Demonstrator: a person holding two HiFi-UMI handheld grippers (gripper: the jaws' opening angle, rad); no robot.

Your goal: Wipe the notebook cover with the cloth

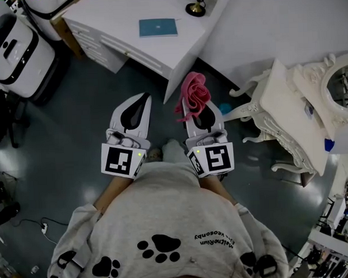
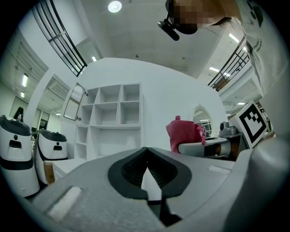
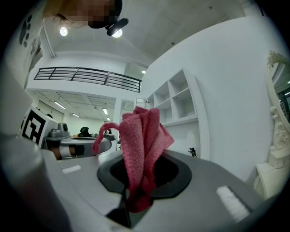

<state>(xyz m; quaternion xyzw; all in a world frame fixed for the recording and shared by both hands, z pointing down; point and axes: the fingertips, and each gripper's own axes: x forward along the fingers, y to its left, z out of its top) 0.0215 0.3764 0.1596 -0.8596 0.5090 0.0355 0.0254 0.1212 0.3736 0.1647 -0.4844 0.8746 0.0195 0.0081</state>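
Observation:
A teal notebook [image 1: 157,27] lies flat on the white desk [image 1: 111,26], far ahead of both grippers. My right gripper [image 1: 198,105] is shut on a pink cloth [image 1: 194,93], which bunches up out of its tip. In the right gripper view the cloth [image 3: 144,140] stands upright, pinched between the jaws of the right gripper [image 3: 138,190]. My left gripper [image 1: 142,99] is shut with nothing in it; its tips meet in the left gripper view [image 2: 146,150]. Both are held over the dark floor, short of the desk corner. From the left gripper view the cloth [image 2: 185,132] shows to the right.
An ornate white vanity table [image 1: 288,110] with a mirror stands at the right. Two white rounded machines [image 1: 12,50] are at the left, beside the desk. A dark lamp base [image 1: 196,8] sits on the desk's far edge. A cable [image 1: 28,225] trails on the floor.

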